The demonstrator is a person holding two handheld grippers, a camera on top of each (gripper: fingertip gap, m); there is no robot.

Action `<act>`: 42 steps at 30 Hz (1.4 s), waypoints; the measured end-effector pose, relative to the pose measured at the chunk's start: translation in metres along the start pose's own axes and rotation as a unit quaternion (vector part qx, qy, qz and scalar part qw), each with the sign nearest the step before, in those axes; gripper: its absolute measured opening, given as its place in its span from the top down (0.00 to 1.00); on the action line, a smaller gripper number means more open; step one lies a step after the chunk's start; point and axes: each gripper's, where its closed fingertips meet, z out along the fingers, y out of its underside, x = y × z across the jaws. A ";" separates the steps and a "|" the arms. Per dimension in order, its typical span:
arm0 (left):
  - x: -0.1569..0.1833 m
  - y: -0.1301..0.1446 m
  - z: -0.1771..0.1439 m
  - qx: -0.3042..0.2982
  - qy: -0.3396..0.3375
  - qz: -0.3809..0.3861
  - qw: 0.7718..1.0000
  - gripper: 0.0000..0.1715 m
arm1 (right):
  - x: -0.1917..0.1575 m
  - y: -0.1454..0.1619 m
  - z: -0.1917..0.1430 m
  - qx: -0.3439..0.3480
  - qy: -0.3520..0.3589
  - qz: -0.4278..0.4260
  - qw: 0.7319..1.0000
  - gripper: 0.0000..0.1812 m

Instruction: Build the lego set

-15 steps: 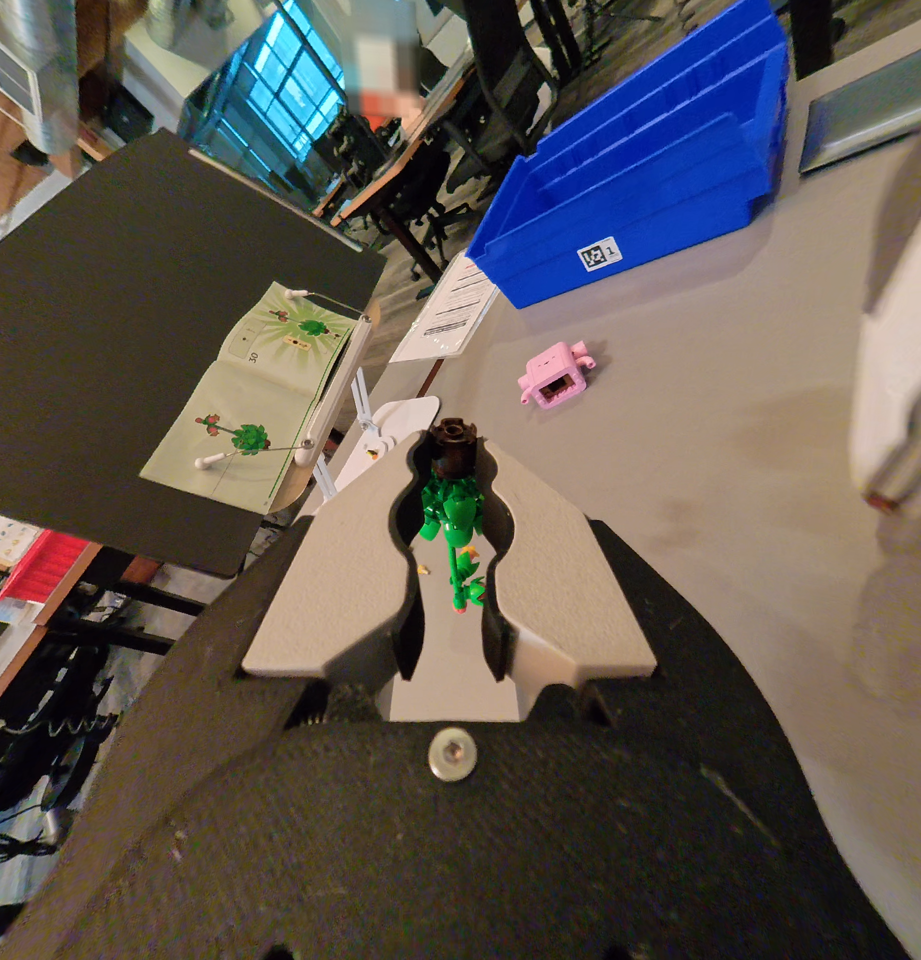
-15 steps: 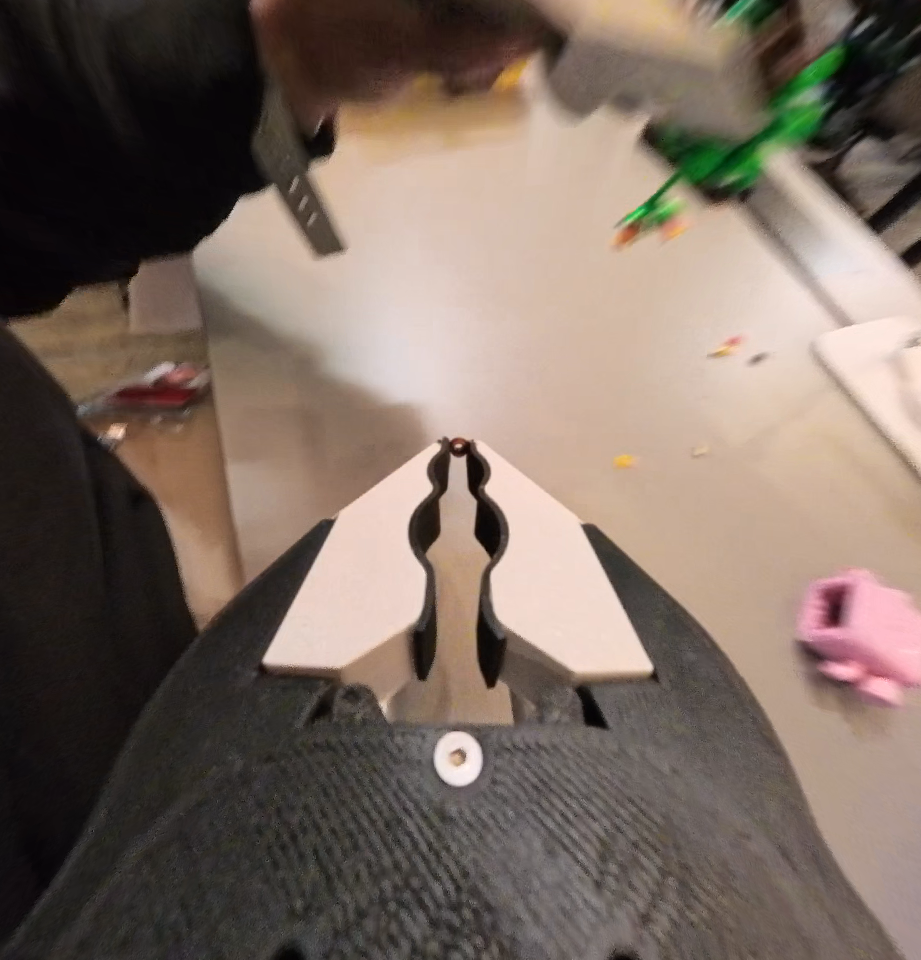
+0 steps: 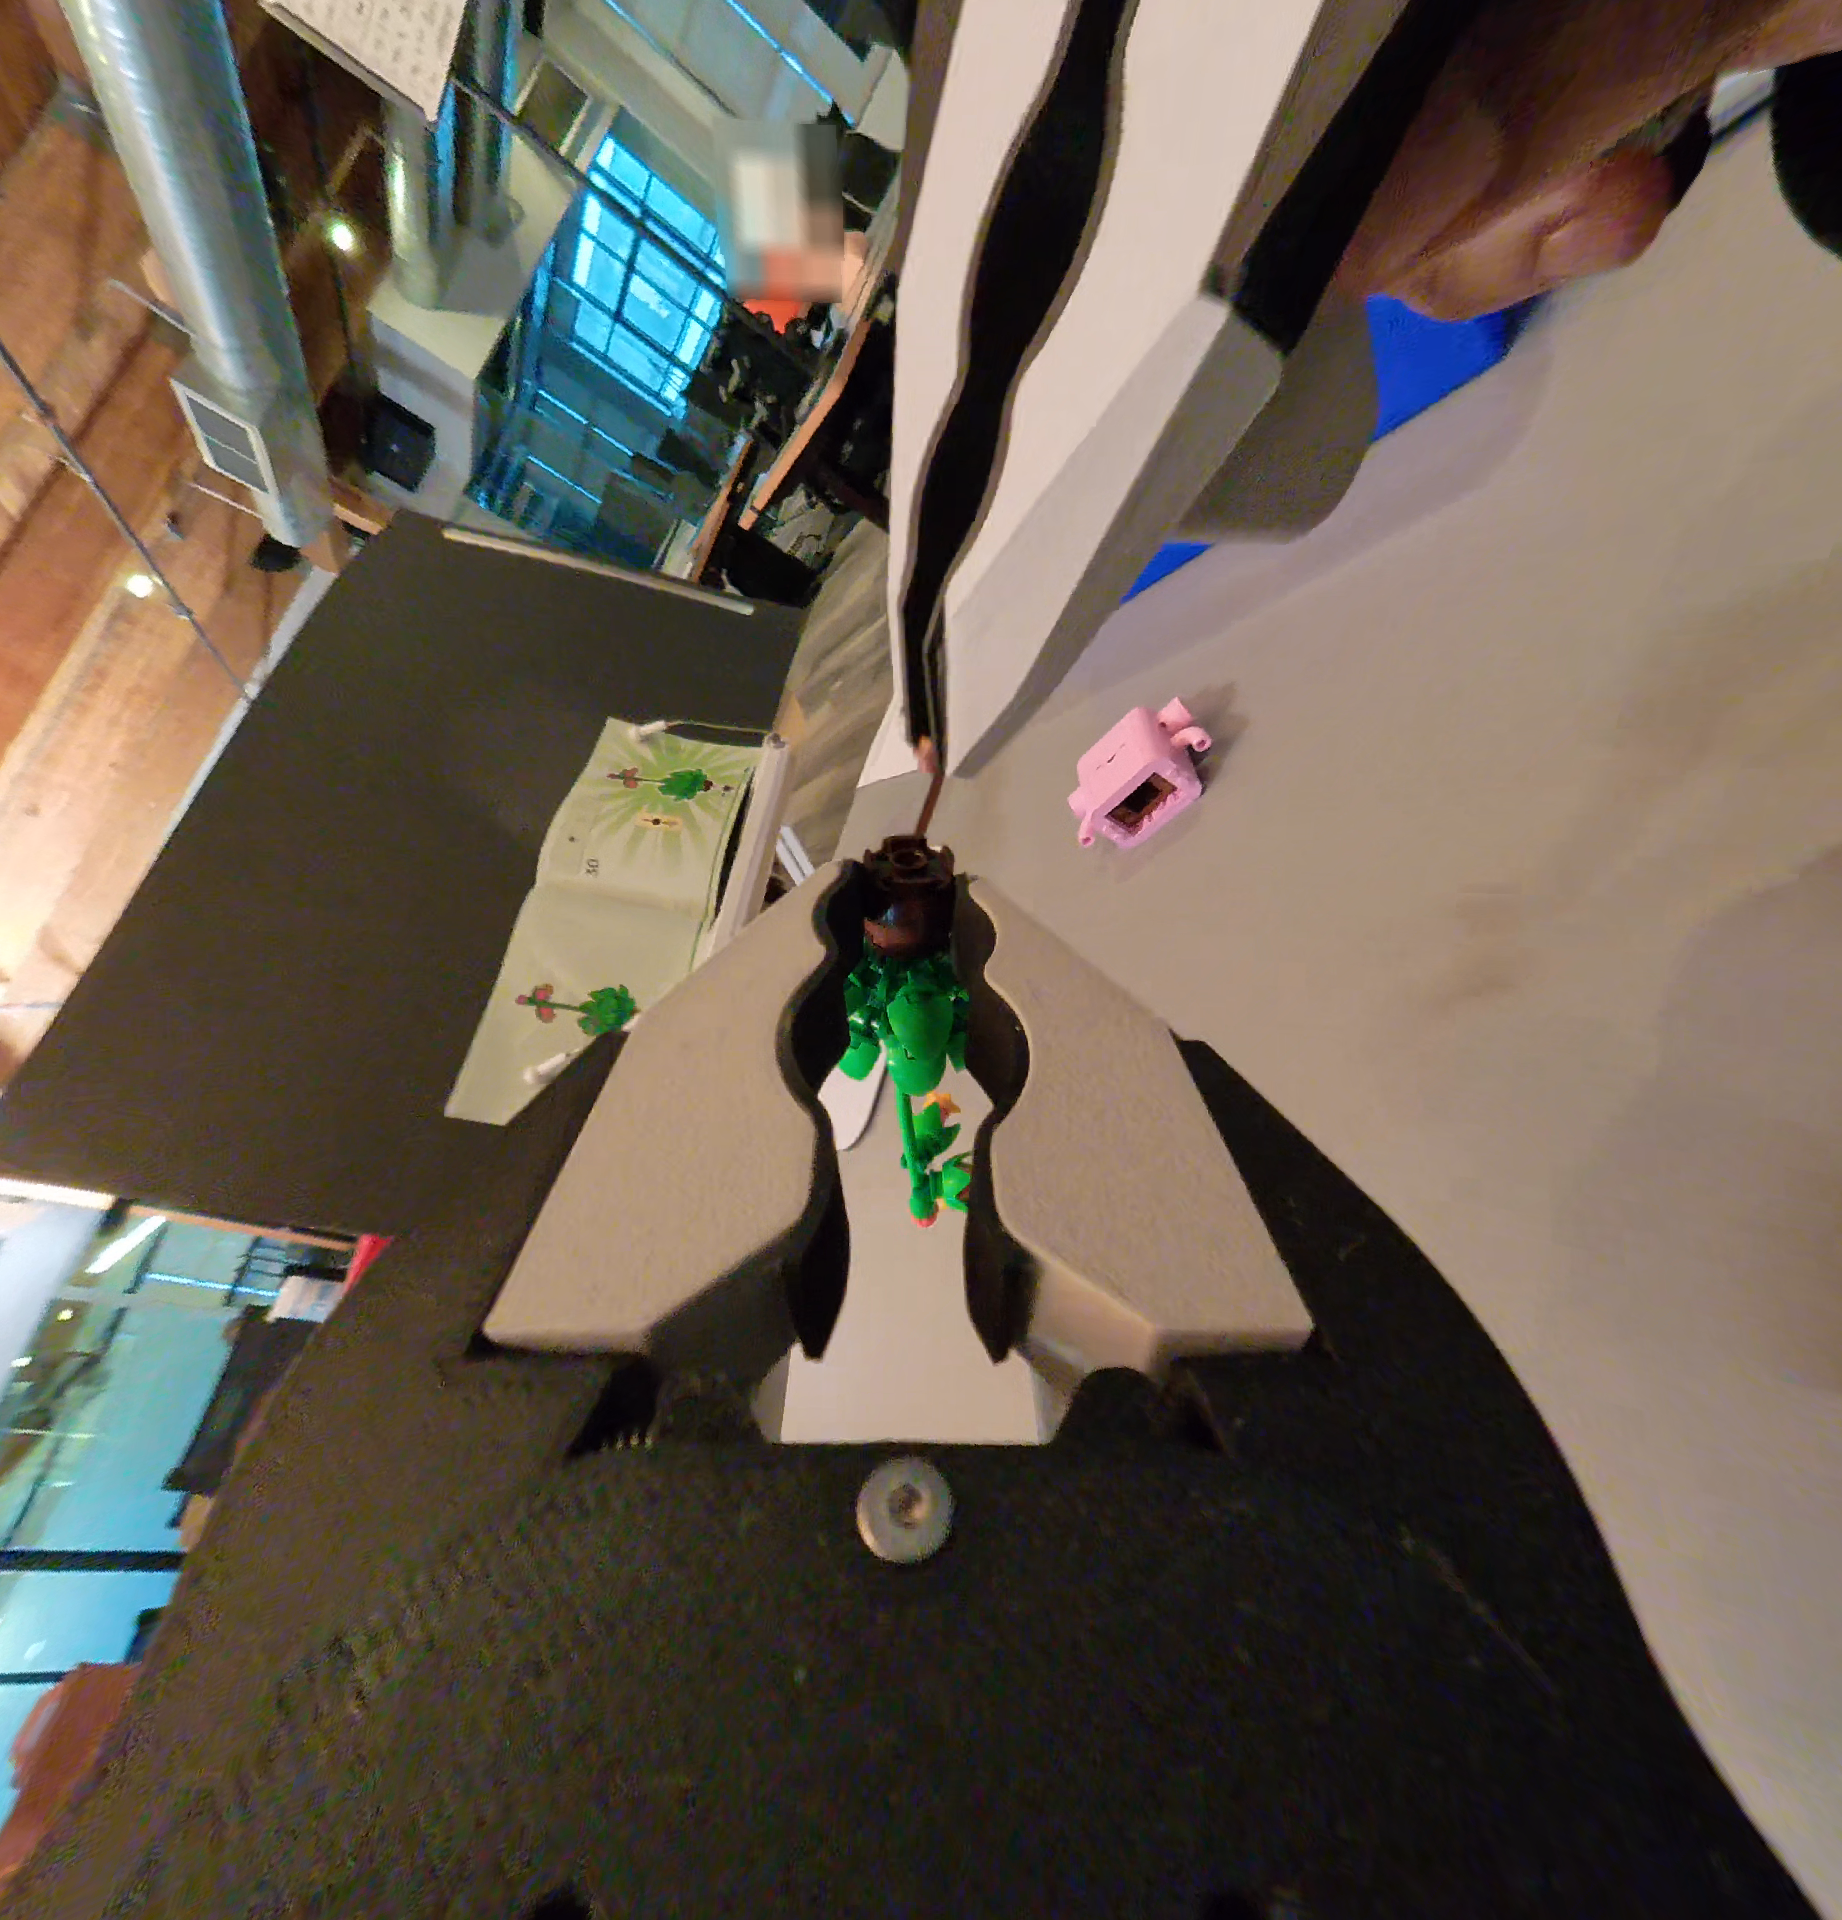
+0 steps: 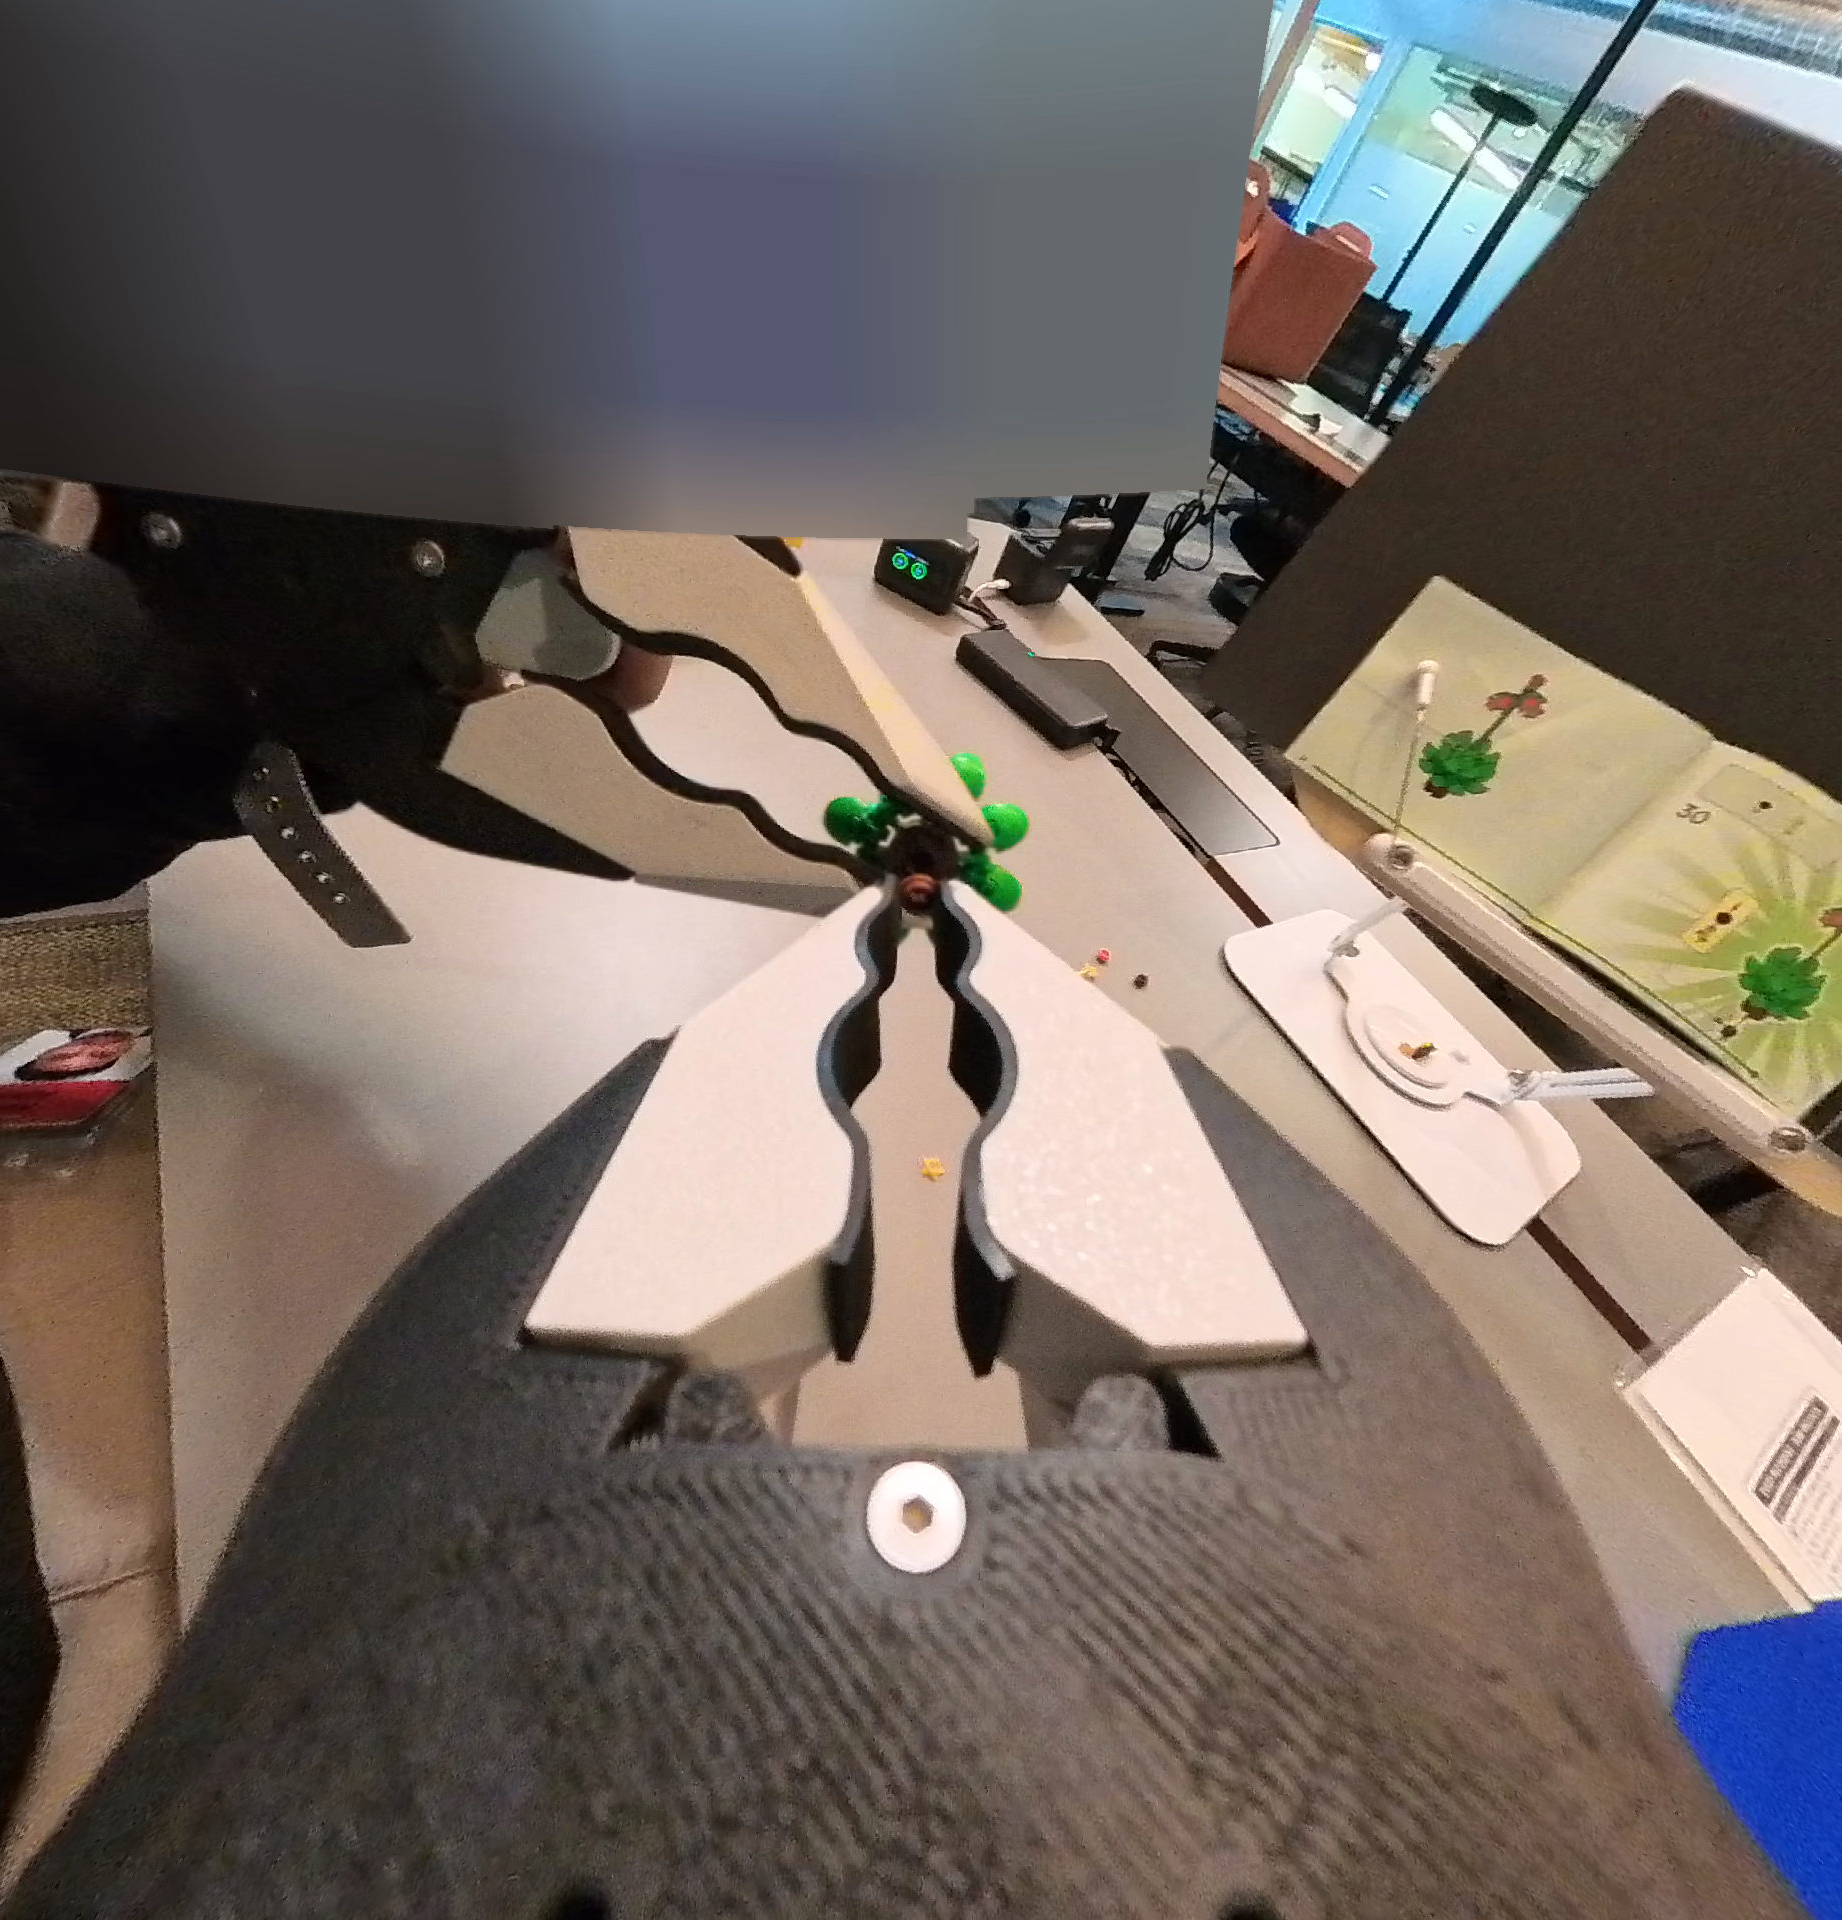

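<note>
My left gripper (image 3: 904, 883) is shut on a green leafy plant build (image 3: 901, 1039), gripping its dark brown top piece (image 3: 904, 868) at the fingertips. My right gripper (image 4: 917, 899) is shut on a thin brown rod (image 3: 929, 795). It comes in from above in the left wrist view (image 3: 927, 732), and the rod's end meets the brown top piece. In the right wrist view the left gripper (image 4: 922, 831) comes from the upper left, with green leaves (image 4: 855, 821) around its tips, nose to nose with mine. Both are held above the grey table (image 3: 1519, 1039).
A pink Lego block (image 3: 1140, 779) lies on the table to the right. The open instruction booklet (image 4: 1623, 831) leans on a black board, with a white stand base (image 4: 1405, 1060) before it. Small loose pieces (image 4: 1104, 956) lie near. A blue bin corner (image 4: 1790, 1745) is at lower right. My two grippers' fingertips are within a few centimetres of each other.
My right gripper has swung in from off to the side to meet the left gripper tip to tip. The left gripper has lifted and tilted with the plant in it.
</note>
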 end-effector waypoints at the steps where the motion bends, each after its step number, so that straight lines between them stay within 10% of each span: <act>1: 0.001 -0.003 0.000 -0.001 -0.002 0.008 1.000 0.92 | -0.002 0.001 0.000 -0.001 -0.003 -0.002 1.000 0.98; 42: 0.008 -0.030 -0.006 -0.022 -0.049 0.109 0.993 0.93 | -0.007 -0.002 -0.013 -0.051 0.002 -0.015 0.999 0.97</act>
